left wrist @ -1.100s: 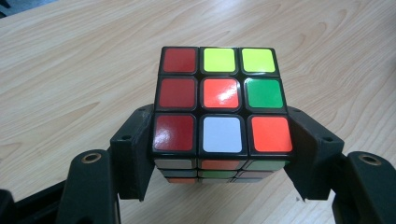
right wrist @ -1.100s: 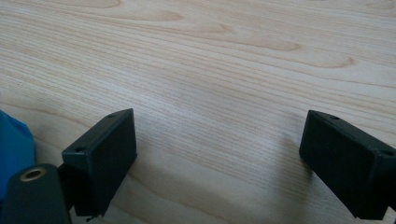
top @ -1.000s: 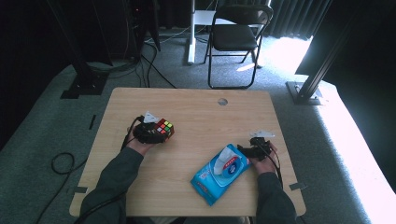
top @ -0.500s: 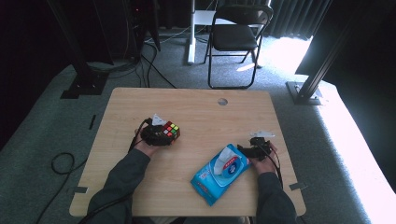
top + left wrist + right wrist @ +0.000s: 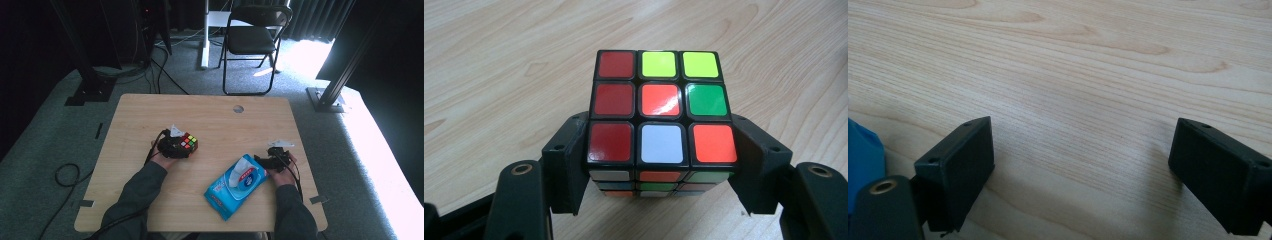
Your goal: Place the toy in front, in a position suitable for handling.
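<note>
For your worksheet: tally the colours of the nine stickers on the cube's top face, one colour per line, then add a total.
Puzzle cube, top face, held in the left gripper:
Dark red: 3
Orange-red: 2
Yellow: 2
Green: 1
White: 1
Total: 9

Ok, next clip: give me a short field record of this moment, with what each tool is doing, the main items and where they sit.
setting: wooden table, folding chair behind it
left tool: shut on puzzle cube, jaws against two opposite sides
cube top face: red, yellow, orange, green and white squares, unsolved
right tool: open, nothing between its jaws, over bare wood
wipes pack: blue, flat on the table beside the right tool
</note>
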A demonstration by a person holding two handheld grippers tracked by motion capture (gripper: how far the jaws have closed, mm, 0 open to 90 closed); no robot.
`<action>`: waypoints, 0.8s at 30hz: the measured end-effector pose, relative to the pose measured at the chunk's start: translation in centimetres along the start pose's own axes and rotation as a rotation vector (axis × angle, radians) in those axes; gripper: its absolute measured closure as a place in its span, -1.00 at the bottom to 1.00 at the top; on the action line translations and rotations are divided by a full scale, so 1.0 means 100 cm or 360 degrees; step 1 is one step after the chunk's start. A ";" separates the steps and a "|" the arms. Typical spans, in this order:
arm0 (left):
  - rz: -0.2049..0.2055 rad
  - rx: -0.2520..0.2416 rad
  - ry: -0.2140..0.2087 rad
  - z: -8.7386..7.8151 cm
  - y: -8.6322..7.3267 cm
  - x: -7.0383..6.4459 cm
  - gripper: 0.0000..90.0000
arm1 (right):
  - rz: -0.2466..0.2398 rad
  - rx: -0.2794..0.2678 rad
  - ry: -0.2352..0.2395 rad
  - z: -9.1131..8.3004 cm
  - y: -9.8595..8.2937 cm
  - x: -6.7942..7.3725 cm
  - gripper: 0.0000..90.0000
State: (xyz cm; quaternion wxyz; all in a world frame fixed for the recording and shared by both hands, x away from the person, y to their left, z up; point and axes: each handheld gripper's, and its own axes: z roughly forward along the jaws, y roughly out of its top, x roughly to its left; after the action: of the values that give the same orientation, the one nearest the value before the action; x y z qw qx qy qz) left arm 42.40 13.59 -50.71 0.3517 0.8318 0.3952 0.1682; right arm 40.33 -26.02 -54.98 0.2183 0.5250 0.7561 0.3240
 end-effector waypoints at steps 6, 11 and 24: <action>0.0002 -0.0002 -0.0008 0.004 0.001 -0.003 -0.24 | 0.0000 -0.0001 0.0000 0.000 0.000 0.000 -0.76; 0.0012 0.0012 -0.0007 0.007 0.001 -0.004 -0.24 | -0.0001 -0.0001 0.0000 0.000 0.000 0.000 -0.76; 0.0028 0.0017 -0.0021 0.009 -0.001 -0.004 -0.24 | -0.0001 -0.0001 0.0000 0.000 0.000 0.000 -0.76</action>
State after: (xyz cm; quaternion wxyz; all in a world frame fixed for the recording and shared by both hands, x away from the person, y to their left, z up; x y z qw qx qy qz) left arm 42.60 12.87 -51.39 0.3483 0.8382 0.3864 0.1637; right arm 40.33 -26.02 -54.99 0.2186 0.5247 0.7562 0.3241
